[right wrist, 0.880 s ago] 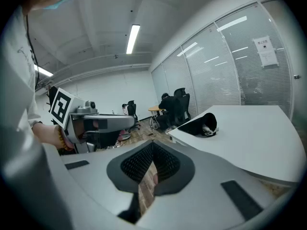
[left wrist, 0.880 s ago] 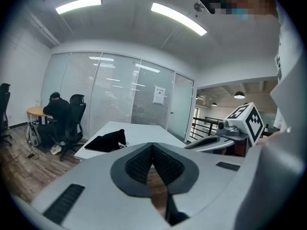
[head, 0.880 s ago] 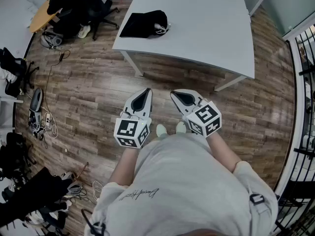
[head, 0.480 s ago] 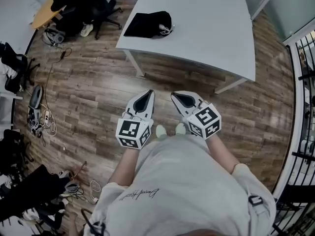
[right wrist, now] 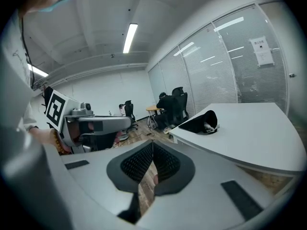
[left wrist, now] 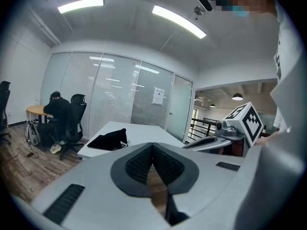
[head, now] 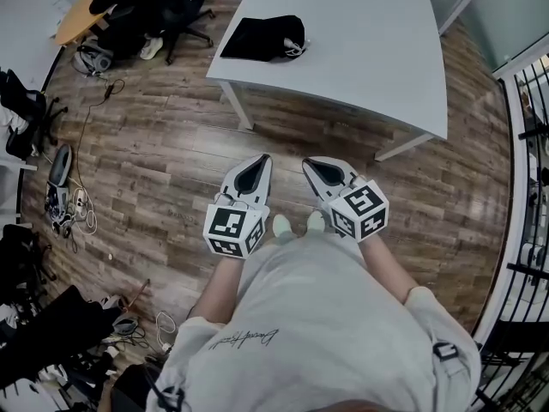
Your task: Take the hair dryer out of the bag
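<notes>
Left gripper (head: 254,166) and right gripper (head: 319,168): jaws closed tip to tip, nothing between them, both over the wood floor (head: 163,170) short of the white table (head: 360,50). Black bag (head: 262,38) lies on the table's far-left corner.

- Black soft fabric bag (head: 257,39), upper centre of head view: interior hidden from sight. Pale item at its right-hand end (head: 296,48) too small to identify.
- White rectangular bench (head: 369,50): far edge cut by the top border.
- Dark heap of cables and clothing (head: 51,333), lower left: cropped and indistinct.
</notes>
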Demonstrator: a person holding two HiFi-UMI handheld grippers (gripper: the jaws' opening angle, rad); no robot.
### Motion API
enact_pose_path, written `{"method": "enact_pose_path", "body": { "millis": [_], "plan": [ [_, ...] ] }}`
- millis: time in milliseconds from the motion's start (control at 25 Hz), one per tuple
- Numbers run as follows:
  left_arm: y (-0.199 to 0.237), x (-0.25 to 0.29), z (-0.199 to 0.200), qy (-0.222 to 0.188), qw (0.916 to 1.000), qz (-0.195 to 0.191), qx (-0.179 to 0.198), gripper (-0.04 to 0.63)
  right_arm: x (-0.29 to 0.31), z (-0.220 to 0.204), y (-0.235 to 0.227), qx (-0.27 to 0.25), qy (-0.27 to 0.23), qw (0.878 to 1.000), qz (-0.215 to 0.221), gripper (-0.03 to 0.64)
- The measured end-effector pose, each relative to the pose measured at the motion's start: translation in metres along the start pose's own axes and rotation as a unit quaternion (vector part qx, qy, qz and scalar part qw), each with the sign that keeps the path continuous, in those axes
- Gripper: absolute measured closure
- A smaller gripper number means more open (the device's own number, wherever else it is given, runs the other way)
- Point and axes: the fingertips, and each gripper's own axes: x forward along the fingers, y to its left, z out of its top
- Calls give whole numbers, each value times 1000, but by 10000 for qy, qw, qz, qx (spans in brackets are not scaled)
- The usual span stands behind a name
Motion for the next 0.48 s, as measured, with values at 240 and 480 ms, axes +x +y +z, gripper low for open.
{"method": "enact_pose_path", "body": {
  "millis": [240,480],
  "plan": [
    [14,-13,-2,11,10000,-20,1,583,9,1,15,36,-4,10000,1,592],
    [25,-19,-1,-31,9999,-96,0,583,19,2,27,50,-25,10000,-32,592]
  ]
}}
